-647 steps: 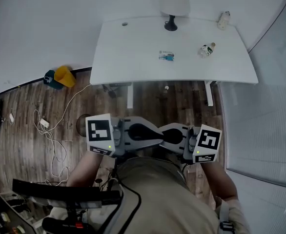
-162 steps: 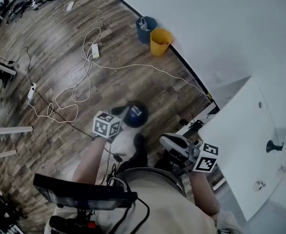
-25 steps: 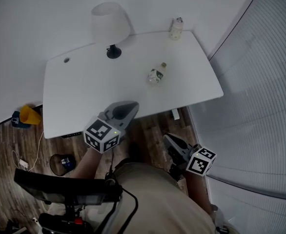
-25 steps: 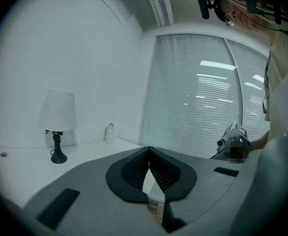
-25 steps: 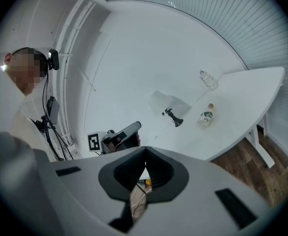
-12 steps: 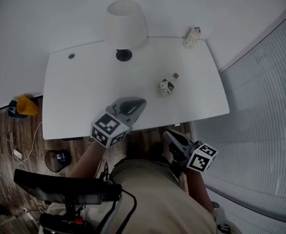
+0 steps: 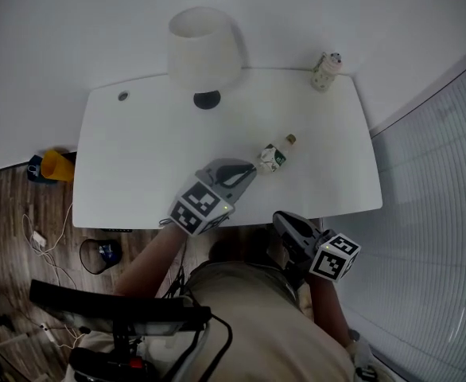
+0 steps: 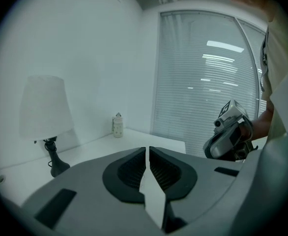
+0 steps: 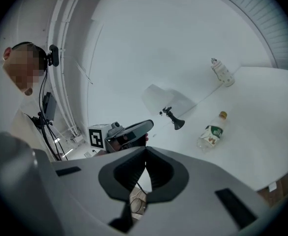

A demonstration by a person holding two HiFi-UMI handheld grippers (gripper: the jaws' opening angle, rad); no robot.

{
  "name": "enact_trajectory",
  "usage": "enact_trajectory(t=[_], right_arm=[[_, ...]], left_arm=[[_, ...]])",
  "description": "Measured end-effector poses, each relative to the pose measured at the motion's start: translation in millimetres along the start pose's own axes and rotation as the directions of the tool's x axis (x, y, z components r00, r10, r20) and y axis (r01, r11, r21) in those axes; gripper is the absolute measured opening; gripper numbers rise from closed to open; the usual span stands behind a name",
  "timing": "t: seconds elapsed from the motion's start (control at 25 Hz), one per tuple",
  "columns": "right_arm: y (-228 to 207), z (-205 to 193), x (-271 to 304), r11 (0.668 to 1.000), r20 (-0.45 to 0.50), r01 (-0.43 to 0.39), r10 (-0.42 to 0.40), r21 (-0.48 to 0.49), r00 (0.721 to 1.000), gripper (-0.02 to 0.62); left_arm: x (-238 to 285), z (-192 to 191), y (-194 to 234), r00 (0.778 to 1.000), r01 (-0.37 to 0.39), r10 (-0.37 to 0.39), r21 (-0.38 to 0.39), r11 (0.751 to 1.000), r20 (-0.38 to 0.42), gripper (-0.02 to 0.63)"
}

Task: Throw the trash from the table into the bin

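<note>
Left gripper [image 7: 247, 173] nearer clear plastic bottle [image 7: 273, 157]

White table [image 7: 137, 173]; white lamp [image 7: 203, 46], blk base; bottle [image 7: 274, 156] w/ green label.

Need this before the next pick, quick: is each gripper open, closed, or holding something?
Left gripper: closed, nothing between its jaws.
Right gripper: closed, nothing between its jaws.

clear bottle [image 7: 276, 155] lying on table [image 7: 137, 165].
</note>
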State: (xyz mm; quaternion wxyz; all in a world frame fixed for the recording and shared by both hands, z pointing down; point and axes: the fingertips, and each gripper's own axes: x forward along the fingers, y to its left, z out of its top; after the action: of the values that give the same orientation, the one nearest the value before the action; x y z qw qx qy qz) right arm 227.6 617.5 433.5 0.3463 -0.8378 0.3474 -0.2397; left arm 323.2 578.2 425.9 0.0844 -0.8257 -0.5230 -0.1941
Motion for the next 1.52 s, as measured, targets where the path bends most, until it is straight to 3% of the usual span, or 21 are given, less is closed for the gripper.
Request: enact_trajectory(t=[0.16, 0.2, 0.28, 0.44, 0.68, 0.96, 1.2, 1.52], right_arm=[[-34, 26, -16, 1.000, 0.005, -0.001, 0.001, 0.028, 1.000, 0.008], [-42, 31, -20, 0.999, 0.006, -0.004, 0.004, 0.032, 1.000, 0.008], [-55, 39, -26, 0.999, 0.007, -0.020, 0.020, 0.035, 1.000, 0.008], [-73, 47, -32, 0.999, -0.016, -0.041, 0.042, 0.036, 0.999, 0.008], [-95, 55, -36, 0.997, -0.052, -0.057, 0.059, 0.047, 0.997, 0.008], [-121, 60, -48, 0.997, -0.086, -0.035, 0.041, 0.067, 0.995, 0.009], [-122, 70, -47, 0.997, -0.092, -0.058, 0.064, 0.060, 0.994, 0.008], [-121, 75, -47, 0.996, -0.103, -0.079, 0.084, 0.048, 0.991, 0.008]], left_arm=[[47, 2, 7, 0.997, -0.014, 0.015, 0.016, 1.000, -0.081, 0.018], [59, 1, 7, 0.994, -0.017, 0.018, 0.011, 1.000, -0.104, 0.057], [79, -7, 7, 0.986, -0.012, 0.012, 0.000, 1.000, -0.166, 0.317], [113, -28, 2, 0.961, 0.002, 0.009, 0.039, 0.999, -0.278, 0.385], [173, -78, 26, 0.886, -0.040, 0.109, 0.159, 0.986, -0.450, 0.419], [214, -119, 38, 0.809, 0.001, 0.109, 0.186, 0.982, -0.577, 0.420], [215, -142, 44, 0.786, -0.007, 0.118, 0.183, 0.983, -0.607, 0.419], [216, -146, 48, 0.811, -0.047, 0.107, 0.118, 0.992, -0.576, 0.410]])
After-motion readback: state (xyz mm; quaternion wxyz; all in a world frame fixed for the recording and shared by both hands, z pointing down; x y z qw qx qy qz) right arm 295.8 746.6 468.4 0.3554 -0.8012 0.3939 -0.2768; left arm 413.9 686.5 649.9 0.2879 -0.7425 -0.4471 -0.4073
